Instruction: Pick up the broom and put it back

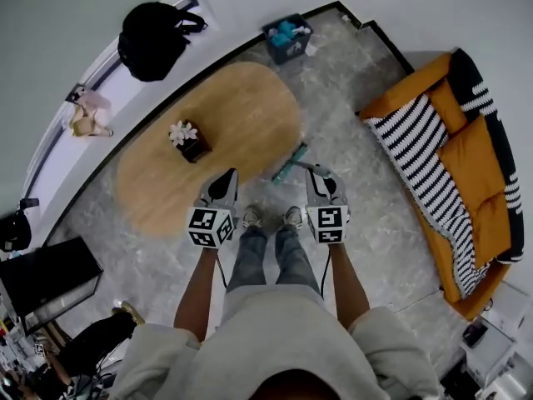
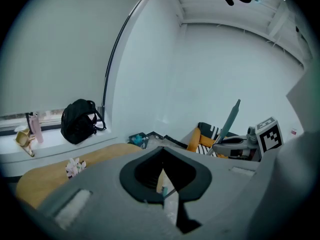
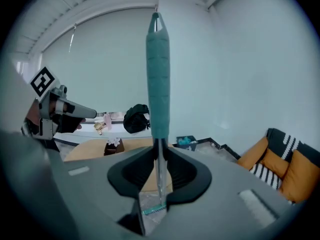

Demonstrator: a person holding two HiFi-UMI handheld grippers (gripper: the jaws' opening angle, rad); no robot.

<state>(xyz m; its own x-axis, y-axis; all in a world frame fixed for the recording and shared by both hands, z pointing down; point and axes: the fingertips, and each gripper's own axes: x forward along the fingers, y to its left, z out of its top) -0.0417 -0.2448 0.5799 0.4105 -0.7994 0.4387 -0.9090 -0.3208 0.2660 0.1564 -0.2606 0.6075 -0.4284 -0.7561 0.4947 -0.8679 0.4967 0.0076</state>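
While the right gripper (image 3: 159, 149) clamps the thin metal shaft of the teal-handled broom (image 3: 158, 74), the broom stands nearly upright, brush end toward the grey floor (image 1: 375, 223). The left gripper (image 2: 162, 154), closed and empty, waits just beside it.

Left gripper (image 2: 162, 153) with jaws closed together on nothing, wooden table (image 2: 45, 176) at lower left bearing flowers (image 2: 75, 167), black backpack (image 2: 79, 121) on windowsill (image 2: 50, 146), right gripper (image 2: 239, 145) holding tilted teal broom (image 2: 230, 119), orange sofa (image 2: 196, 140) behind.
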